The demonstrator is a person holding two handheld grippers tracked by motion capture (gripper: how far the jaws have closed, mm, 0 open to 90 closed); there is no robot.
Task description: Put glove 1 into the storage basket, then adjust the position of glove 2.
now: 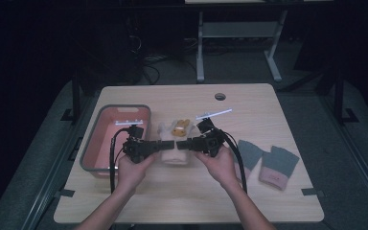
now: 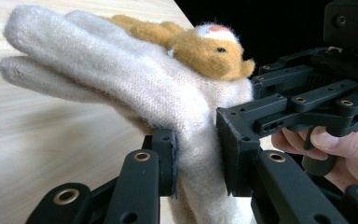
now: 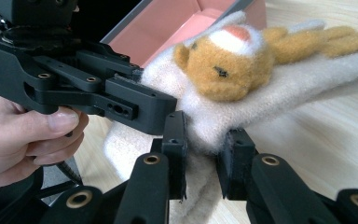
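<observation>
We find the left gripper (image 1: 165,145) and right gripper (image 1: 184,144) both clamped on the cream glove (image 1: 175,141), held mid-table; the pink bin (image 1: 101,128) at its nine o'clock lies bare inside.

A pale wooden bench (image 1: 249,191) with rounded corners and a round cable hole (image 1: 220,96) stands on a grey carpeted floor (image 1: 350,158). Beyond it the room falls dark. A second desk's light metal legs (image 1: 200,52) stand at the back, with loose cables (image 1: 148,67) on the floor beside them. Light falls on the benchtop alone.
</observation>
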